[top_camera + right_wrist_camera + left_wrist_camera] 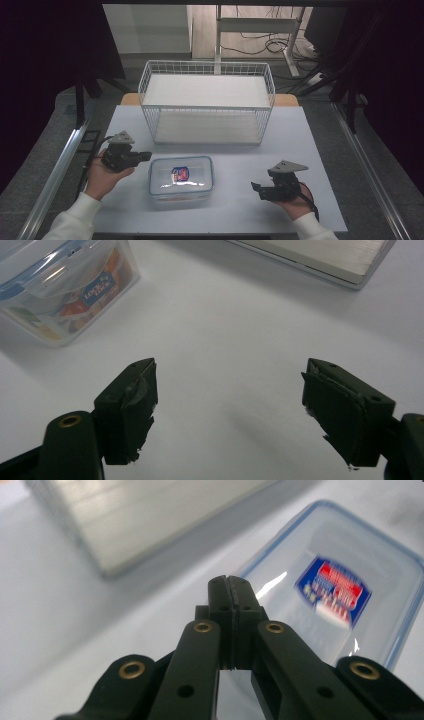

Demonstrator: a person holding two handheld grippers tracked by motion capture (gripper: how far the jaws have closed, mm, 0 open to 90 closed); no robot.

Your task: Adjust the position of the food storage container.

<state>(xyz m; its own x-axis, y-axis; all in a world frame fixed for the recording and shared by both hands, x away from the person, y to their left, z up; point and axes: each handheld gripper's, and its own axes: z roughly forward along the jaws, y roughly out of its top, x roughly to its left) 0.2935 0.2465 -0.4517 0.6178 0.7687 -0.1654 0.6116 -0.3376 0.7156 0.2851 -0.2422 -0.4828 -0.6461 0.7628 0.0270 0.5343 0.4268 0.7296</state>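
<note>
A clear plastic food box (180, 178) with a blue-rimmed lid and a red and blue label lies on the white table, near its front. My left gripper (145, 156) hovers at the box's left corner, jaws shut with nothing between them; in the left gripper view its tips (230, 582) point over the lid (345, 575). My right gripper (256, 187) rests to the right of the box, apart from it, jaws open and empty. In the right gripper view its fingers (131, 405) stand wide over bare table, and the box (60, 285) lies at the upper left.
A white wire basket (206, 102) with a white shelf board stands behind the box at the table's far side. Metal rails run along both sides of the table (300, 145). A desk frame and cables lie on the floor beyond.
</note>
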